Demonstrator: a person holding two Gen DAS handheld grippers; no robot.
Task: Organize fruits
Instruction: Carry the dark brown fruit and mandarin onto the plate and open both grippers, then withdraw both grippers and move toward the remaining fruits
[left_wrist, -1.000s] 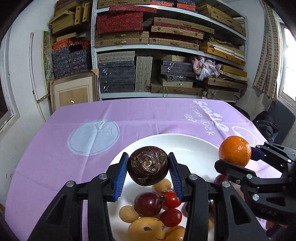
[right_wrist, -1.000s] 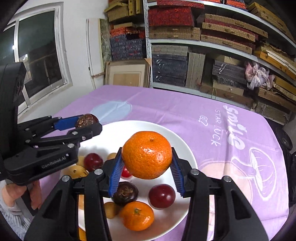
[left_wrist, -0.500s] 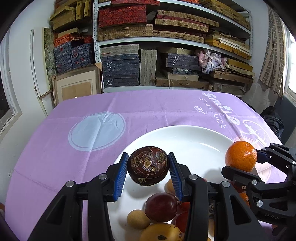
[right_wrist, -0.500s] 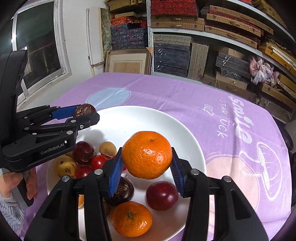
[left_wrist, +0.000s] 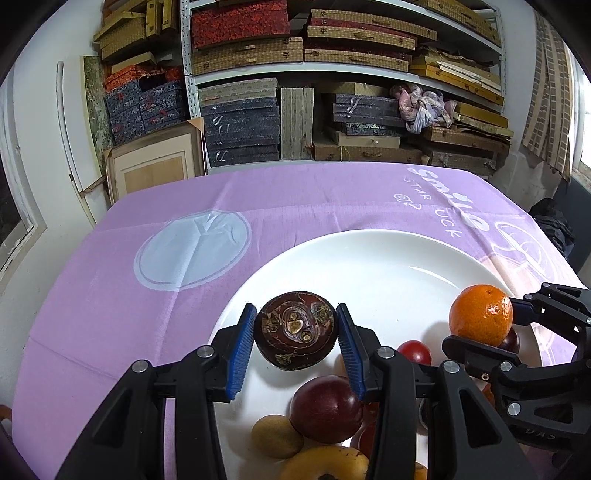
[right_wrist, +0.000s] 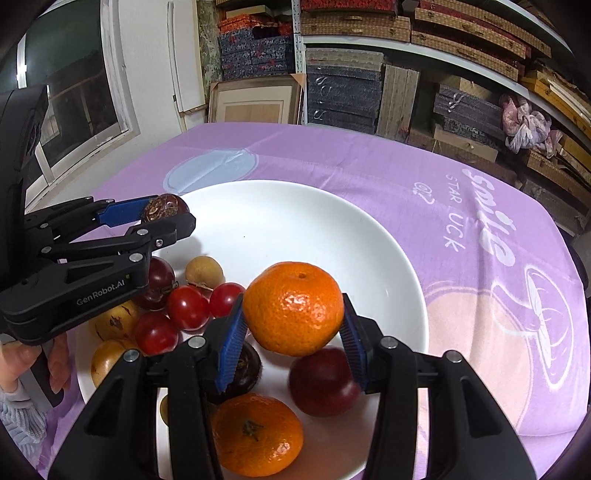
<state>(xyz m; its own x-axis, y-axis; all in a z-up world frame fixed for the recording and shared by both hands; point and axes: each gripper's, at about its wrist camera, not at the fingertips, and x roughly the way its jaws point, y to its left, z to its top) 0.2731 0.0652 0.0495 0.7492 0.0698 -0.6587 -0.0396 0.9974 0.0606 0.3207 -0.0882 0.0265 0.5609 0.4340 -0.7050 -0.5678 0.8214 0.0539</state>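
The left gripper (left_wrist: 295, 338) clamped a hard-shelled mangosteen (left_wrist: 295, 335). The right gripper (right_wrist: 293, 314) clamped a soft tangerine (right_wrist: 293, 314) across its middle. Light pressure seemed advisable.

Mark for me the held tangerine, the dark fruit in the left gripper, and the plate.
tangerine (right_wrist: 293, 308): right wrist view, middle of its peel.
dark fruit (left_wrist: 295, 334): left wrist view, its patterned front face.
plate (right_wrist: 295, 229): right wrist view, bare white inside.

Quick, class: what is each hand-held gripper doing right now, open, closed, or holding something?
Left hand-held gripper: closed on the dark brown fruit.
Right hand-held gripper: closed on the orange.
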